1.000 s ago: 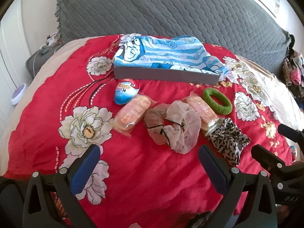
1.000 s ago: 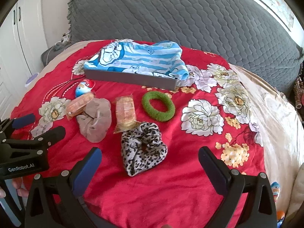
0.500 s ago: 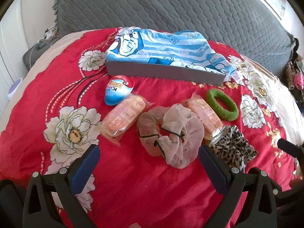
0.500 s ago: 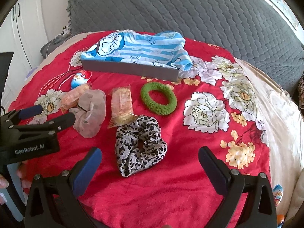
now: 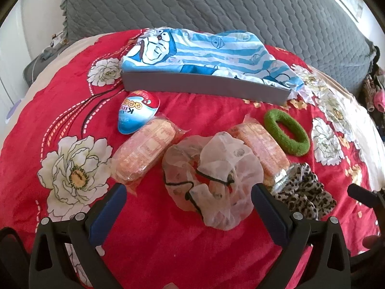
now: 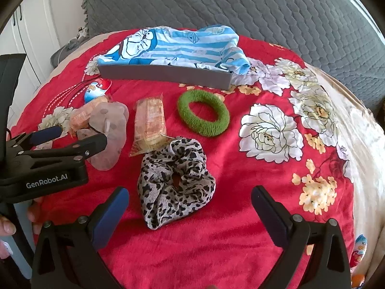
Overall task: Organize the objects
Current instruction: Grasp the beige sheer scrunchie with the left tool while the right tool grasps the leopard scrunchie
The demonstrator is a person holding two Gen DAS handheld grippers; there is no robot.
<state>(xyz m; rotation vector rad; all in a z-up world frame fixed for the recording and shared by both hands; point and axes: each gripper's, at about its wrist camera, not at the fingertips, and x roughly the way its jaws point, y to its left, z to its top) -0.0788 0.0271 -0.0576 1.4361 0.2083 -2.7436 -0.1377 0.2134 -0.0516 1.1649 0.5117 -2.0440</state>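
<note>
Here, in the left wrist view, the left gripper (image 5: 187,204) hangs with its blue-padded jaws spread wide and empty, low over the sheer beige scrunchie with black trim (image 5: 211,180), which lies between two clear-wrapped orange snack packs (image 5: 144,151) (image 5: 262,144). A blue and red egg-shaped toy capsule (image 5: 138,112) sits just beyond the left pack, in front of the shallow grey tray (image 5: 204,86) holding a blue striped cartoon cloth (image 5: 204,50). The right wrist view shows the leopard-print fabric scrunchie (image 6: 175,180) whole, where the other view half hides it; it lies between the wide-open, empty jaws of the right gripper (image 6: 190,204), with the fuzzy green ring scrunchie (image 6: 203,113) lying farther off. Only this view shows a second egg capsule (image 6: 359,248) at the bed's right edge. Everything rests on a red blanket with white flowers (image 6: 240,240), backed by a grey quilted cover (image 6: 240,7), with white cabinet doors (image 6: 24,24) left.
</note>
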